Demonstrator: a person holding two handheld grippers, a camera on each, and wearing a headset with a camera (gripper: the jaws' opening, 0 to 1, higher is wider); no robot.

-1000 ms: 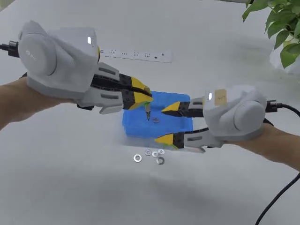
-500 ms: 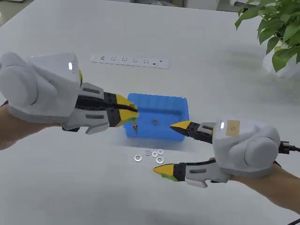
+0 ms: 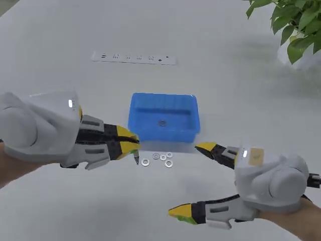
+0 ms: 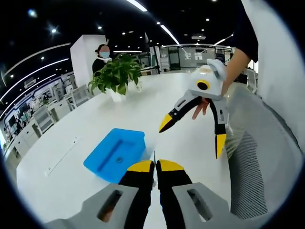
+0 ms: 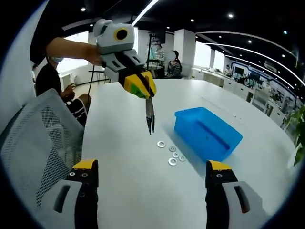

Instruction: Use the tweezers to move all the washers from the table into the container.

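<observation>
Gripping tweezers (image 3: 136, 158) in the left gripper's (image 3: 134, 141) jaws, right gripper's (image 3: 185, 179) jaws apart, a person has one washer (image 3: 162, 123) in the container (image 3: 163, 136), five washers (image 3: 157, 159) left on the surface (image 3: 225, 85).

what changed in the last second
The left gripper, shut on the tweezers, drew back from over the blue container to the washers on the table. The right gripper, open, pulled back toward the person. The table washers and the washer in the container stayed put.
</observation>
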